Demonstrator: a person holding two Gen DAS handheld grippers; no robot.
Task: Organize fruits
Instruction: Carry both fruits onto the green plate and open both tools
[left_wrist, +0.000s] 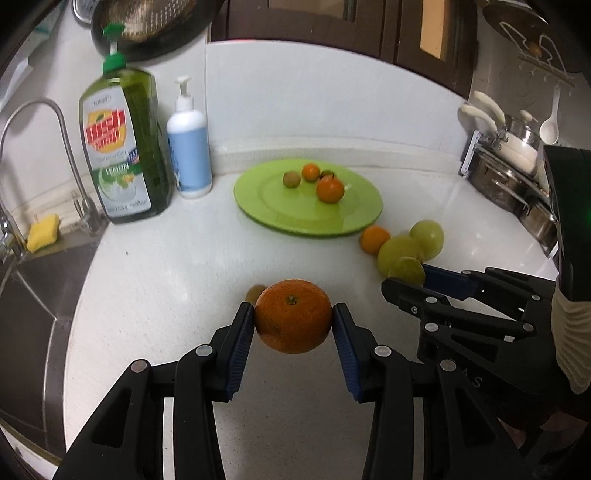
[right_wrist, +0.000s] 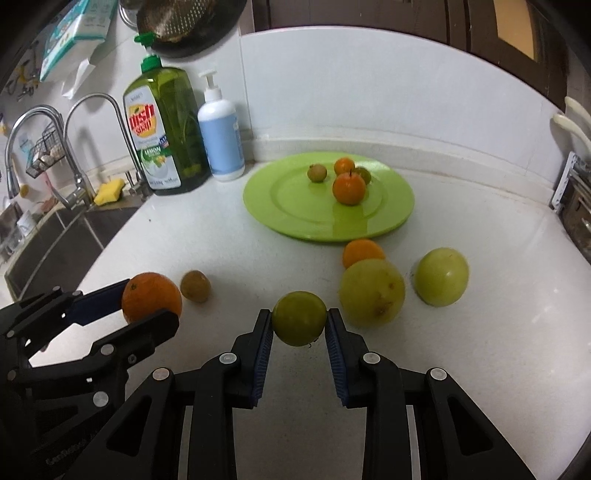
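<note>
1. left wrist view: left gripper (left_wrist: 293, 317) fingers clamp an orange (left_wrist: 293, 315) above bare desk (left_wrist: 166, 277).
2. right gripper (right_wrist: 299, 319) fingers clamp a green fruit (right_wrist: 299, 318), near two bigger green fruits (right_wrist: 371, 291).
3. green plate (right_wrist: 295, 218) with four small fruits sits beyond, by the wall edge.

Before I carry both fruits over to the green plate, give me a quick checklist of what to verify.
1. Left gripper clamped on the orange: ok, both pads touch its sides.
2. Right gripper clamped on the small green fruit: ok, held between both pads.
3. Free room on the green plate: ok, its four small fruits sit toward the back; the front is bare.
4. Right gripper's path: not ok, a large green fruit and a loose orange lie before the plate.
5. Small brownish fruit beside the left gripper: cannot tell if it touches.
</note>
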